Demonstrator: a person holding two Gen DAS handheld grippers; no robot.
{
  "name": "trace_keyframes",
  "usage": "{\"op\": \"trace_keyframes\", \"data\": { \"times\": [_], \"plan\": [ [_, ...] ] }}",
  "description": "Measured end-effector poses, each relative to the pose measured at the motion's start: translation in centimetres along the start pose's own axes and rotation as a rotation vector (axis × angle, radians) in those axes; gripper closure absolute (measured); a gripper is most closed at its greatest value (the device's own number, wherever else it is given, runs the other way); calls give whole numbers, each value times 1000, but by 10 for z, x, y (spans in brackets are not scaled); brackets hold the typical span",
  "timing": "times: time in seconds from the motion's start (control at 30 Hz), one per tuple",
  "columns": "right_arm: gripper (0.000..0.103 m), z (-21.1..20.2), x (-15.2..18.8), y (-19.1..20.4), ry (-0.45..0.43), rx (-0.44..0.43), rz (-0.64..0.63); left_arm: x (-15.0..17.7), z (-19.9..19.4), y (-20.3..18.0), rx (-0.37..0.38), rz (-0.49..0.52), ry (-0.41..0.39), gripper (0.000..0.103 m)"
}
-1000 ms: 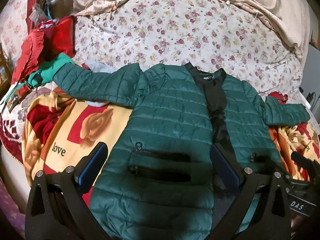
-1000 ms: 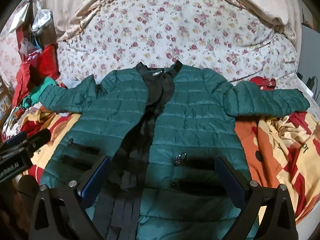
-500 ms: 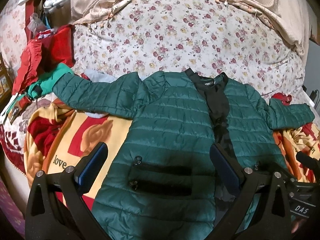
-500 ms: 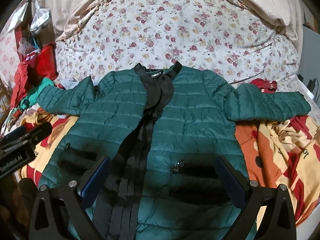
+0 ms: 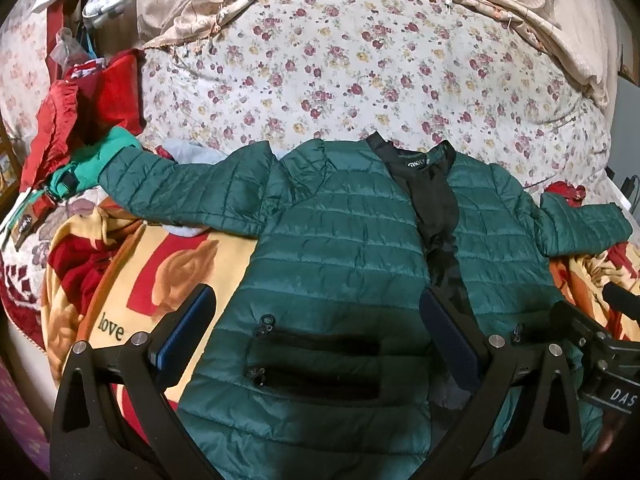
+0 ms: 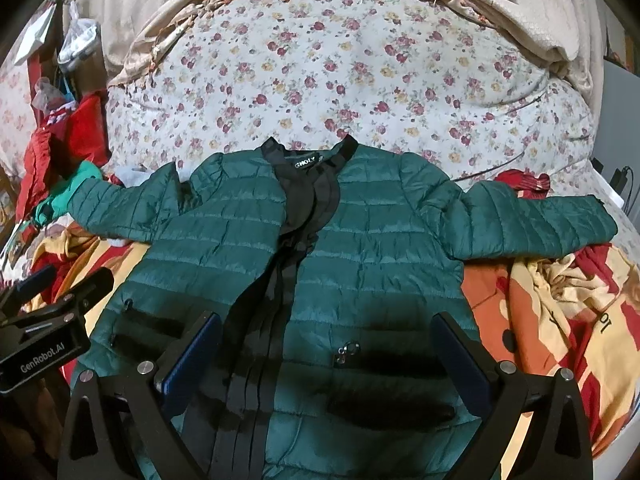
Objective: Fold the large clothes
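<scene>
While both grippers hang spread apart w/ nothing between the pads, left gripper [image 5: 316, 340] sits over the pocket zips and right gripper [image 6: 328, 354] over the other front panel. The green quilted puffer jacket [image 6: 360, 248] lies face up, front open, sleeves out, on the patterned blanket [image 5: 132, 264] below the floral bedsheet [image 6: 340, 68]. Best next step, imo: pinch each sleeve [image 6: 532, 224] near the cuff, not mid-panel, & bring it across the chest; slick shell may slip, so bite deep.

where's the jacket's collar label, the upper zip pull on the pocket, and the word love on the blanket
collar label [image 6: 306, 165], right wrist view, on the white lettering inside the neck
upper zip pull [image 5: 267, 322], left wrist view, on the ring
word love [image 5: 111, 329], left wrist view, on the dark letters
</scene>
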State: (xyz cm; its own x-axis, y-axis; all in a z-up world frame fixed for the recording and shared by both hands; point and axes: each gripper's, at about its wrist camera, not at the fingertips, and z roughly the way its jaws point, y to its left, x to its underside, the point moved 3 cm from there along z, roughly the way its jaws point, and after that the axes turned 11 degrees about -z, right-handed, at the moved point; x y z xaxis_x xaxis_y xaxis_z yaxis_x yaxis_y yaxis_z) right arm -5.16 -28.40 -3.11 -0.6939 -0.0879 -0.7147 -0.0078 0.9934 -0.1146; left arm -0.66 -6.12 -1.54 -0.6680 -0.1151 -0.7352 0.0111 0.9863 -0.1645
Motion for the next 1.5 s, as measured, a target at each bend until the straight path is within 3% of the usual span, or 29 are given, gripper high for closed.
{"op": "trace_keyframes", "data": {
  "times": [0.23, 0.97, 1.5],
  "plan": [
    [0, 12, -9, -3, 12, -69, 42, -5, 9, -3, 5, 1, 18, 1],
    [0, 35, -26, -13, 4, -44, 47, -16, 27, -3, 27, -38, 51, 1],
    [0, 67, -52, -18, 46, -95, 76, -35, 50, -4, 16, -44, 59, 1]
  ]
}}
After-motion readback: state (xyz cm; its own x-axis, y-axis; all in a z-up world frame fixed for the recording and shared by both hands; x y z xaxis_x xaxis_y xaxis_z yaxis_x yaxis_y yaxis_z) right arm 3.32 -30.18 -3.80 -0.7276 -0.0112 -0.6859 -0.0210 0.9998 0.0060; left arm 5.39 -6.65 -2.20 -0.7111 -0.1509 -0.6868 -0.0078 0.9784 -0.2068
